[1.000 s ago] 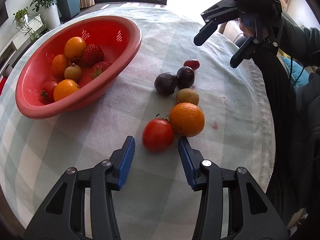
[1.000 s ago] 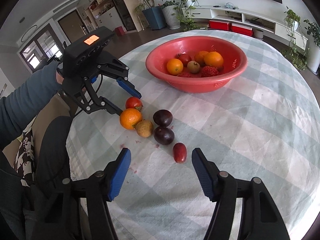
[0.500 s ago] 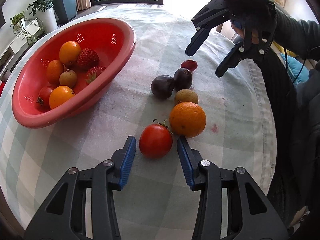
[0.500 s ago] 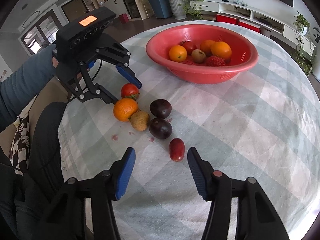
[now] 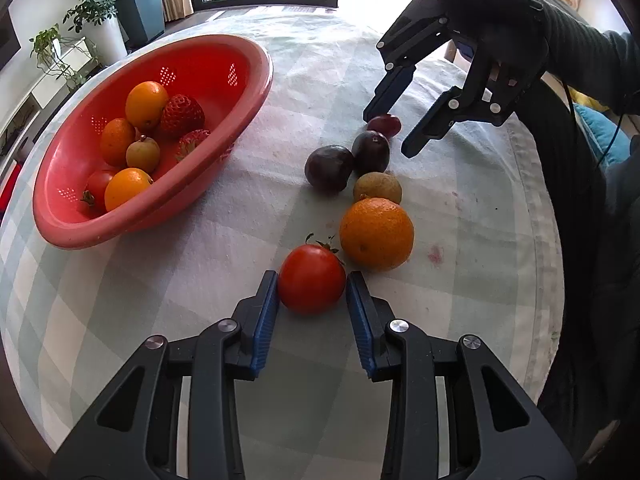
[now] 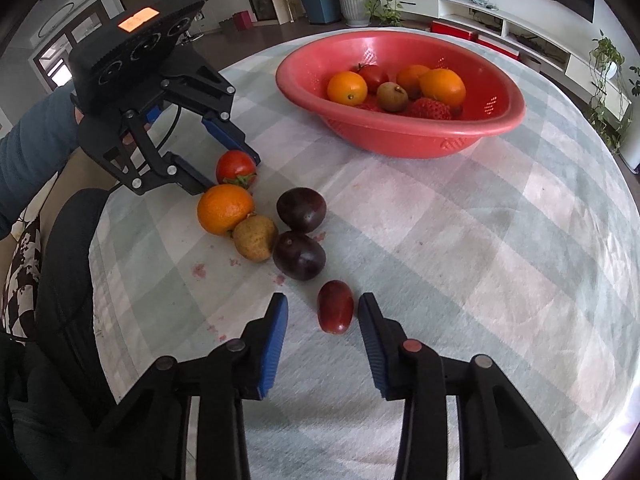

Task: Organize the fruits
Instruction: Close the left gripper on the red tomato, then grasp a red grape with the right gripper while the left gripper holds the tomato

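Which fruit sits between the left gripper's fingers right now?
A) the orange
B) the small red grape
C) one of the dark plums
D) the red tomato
D: in the left wrist view the left gripper has its blue pads against both sides of the red tomato, its jaws having just been closing; the orange lies just outside them.

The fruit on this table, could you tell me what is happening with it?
A person is sorting fruit with a gripper in each hand. The left gripper has just been closing and its pads now sit against the tomato. The right gripper has also been closing around the small red fruit, with gaps left on both sides. An orange, a brown fruit and two dark plums wait on the cloth; the red bowl already holds several fruits.
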A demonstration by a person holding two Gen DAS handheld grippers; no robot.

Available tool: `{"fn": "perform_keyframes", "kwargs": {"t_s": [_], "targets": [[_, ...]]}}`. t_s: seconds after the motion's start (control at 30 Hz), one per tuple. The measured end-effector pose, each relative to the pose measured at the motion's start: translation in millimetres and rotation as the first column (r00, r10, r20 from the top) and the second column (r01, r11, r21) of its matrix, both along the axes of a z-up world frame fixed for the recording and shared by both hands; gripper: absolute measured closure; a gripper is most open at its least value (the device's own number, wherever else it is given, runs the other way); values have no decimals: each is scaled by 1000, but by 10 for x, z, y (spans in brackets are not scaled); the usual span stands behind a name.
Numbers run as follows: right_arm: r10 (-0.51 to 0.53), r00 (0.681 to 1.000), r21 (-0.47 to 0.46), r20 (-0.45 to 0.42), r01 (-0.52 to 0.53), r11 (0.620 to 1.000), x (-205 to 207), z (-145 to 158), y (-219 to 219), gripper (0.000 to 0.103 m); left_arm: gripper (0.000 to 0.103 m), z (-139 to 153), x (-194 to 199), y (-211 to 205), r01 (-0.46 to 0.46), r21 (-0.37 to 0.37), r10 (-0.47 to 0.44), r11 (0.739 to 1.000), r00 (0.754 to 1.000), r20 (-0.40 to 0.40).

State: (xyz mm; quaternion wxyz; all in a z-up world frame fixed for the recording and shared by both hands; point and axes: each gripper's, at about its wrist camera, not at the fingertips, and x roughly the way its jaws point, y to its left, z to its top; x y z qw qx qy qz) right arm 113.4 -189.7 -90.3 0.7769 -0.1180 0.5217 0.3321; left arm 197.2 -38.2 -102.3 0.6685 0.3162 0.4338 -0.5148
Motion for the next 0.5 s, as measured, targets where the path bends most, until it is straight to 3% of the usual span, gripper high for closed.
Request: {"fn": "perform_keyframes", "kwargs": {"t_s": [0.23, 0.33, 0.5], "targets": [[-17, 1000, -5, 1, 17, 1000, 42, -11, 26, 73, 72, 5, -14, 17, -30, -12, 30, 999, 999, 13], [-37, 999, -3, 0, 37, 999, 74, -17, 17, 82, 73, 4, -35, 27, -39, -20, 40, 999, 999, 23], [-44, 999, -2, 7, 44, 999, 74, -6, 1, 82, 73, 17, -30, 70, -55, -33, 56, 998, 998, 16]]}}
